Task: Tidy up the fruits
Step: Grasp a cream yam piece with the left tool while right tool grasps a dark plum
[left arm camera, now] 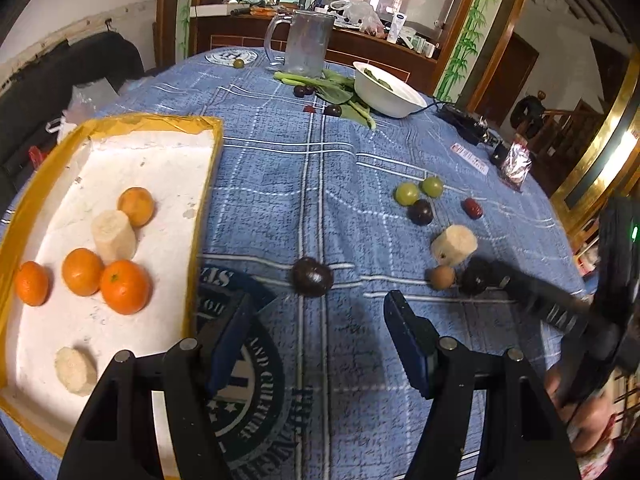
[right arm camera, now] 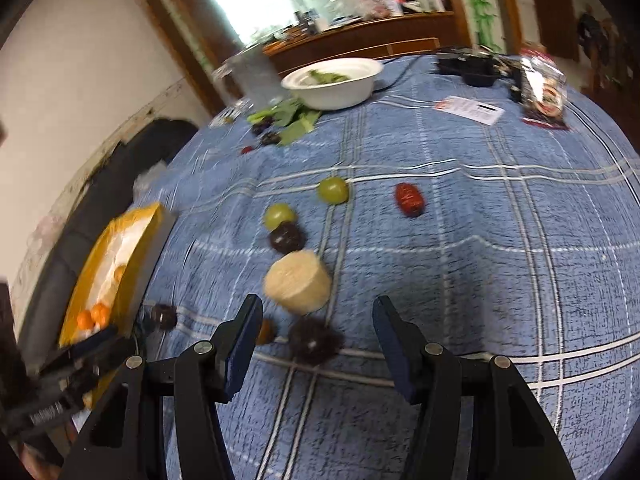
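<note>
While four oranges [left arm camera: 125, 286] and two pale cut cylinders already lie in the white foam tray [left arm camera: 168, 168] with its yellow taped rim, the rest of the fruit is scattered on the table [left arm camera: 320, 184], which suggests the tray is the collecting place. Nearest the right tongs [right arm camera: 316, 350], just ahead of their tips, sits a dark, rough-skinned round fruit [right arm camera: 314, 340], with a small brown one [right arm camera: 266, 331] beside it and a pale, fibrous cylinder chunk [right arm camera: 298, 282] just beyond. Judging by that line-up, the dark fruit is likely the next pick. The right tongs are spread wide and hold nothing. Farther out lie two smooth green grapes [right arm camera: 333, 190], a dark plum-like fruit [right arm camera: 286, 237] and a wrinkled red date [right arm camera: 409, 199].

The left tongs [left arm camera: 318, 328] are likewise open and empty, hanging over the blue checked cloth near the tray's corner, with another dark round fruit [left arm camera: 312, 276] just ahead. At the far side stand a white bowl [left arm camera: 386, 92] with greens and a clear plastic jug [left arm camera: 306, 42].
</note>
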`<state>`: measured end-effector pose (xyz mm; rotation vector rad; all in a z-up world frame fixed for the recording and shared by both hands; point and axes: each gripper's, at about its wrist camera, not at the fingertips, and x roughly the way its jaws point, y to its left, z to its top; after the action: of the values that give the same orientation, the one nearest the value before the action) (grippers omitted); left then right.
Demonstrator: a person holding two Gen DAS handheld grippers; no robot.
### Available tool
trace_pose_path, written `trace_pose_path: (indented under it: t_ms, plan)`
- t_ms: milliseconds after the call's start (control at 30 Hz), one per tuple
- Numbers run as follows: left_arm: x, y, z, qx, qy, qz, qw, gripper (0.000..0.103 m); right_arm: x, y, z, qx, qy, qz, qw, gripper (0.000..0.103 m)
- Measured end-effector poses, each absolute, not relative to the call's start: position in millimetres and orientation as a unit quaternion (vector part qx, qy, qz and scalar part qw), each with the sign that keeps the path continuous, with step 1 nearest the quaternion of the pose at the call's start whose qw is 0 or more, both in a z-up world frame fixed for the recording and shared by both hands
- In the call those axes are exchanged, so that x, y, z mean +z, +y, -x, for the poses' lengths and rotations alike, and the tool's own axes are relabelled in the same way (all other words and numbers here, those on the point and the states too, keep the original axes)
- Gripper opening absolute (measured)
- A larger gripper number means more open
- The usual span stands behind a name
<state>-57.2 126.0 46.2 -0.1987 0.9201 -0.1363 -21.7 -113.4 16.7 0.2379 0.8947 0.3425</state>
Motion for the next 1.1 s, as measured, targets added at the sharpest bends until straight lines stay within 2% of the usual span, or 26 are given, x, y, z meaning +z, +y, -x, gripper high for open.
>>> trace_pose_path:
  t_ms: [67,233,300,333,600,633,800,933,1100]
  plan:
    - [48.3,123.6,49.8,-0.078,0.446,0.107,0.885,0.067,12.7,-103.1,21.6,0.155,0.439,-0.082,0.881,0.060]
    - [54.4,94.2,17.5,-0.137,0.460,0.125,0.868,0.067,6.3,-94.8,21.3,0.143,0.445,-0.050,0.883,0.044]
    - [53.1,77.9,2.3,-0.153,0.468,0.126,0.861,0.067,5.7,-95.7,21.2,0.140,0.444,-0.049,0.883,0.031]
    - [52.4,69.5,-5.3,-0.159,0.470,0.123,0.859,0.067,5.6,-96.3,21.3,0.144,0.445,-0.053,0.883,0.029]
    - [26.9,9.2,-46.5,-0.206,0.502,0.078,0.836,0.066,6.3,-98.2,22.4,0.147,0.450,-0.063,0.879,0.029]
    - [24.8,6.1,-45.9,-0.208,0.503,0.072,0.836,0.065,6.4,-98.2,22.4,0.148,0.451,-0.063,0.878,0.029]
    - [14.5,-5.9,-43.2,-0.212,0.492,0.039,0.844,0.040,7.2,-97.4,23.7,0.148,0.456,-0.062,0.875,0.030]
    - [21.0,-5.2,-34.4,-0.192,0.473,0.023,0.860,0.038,7.2,-98.5,23.5,0.150,0.457,-0.068,0.874,0.030]
    - [39.5,22.9,-16.3,-0.187,0.457,0.052,0.868,0.038,7.3,-98.4,23.2,0.153,0.455,-0.070,0.874,0.029]
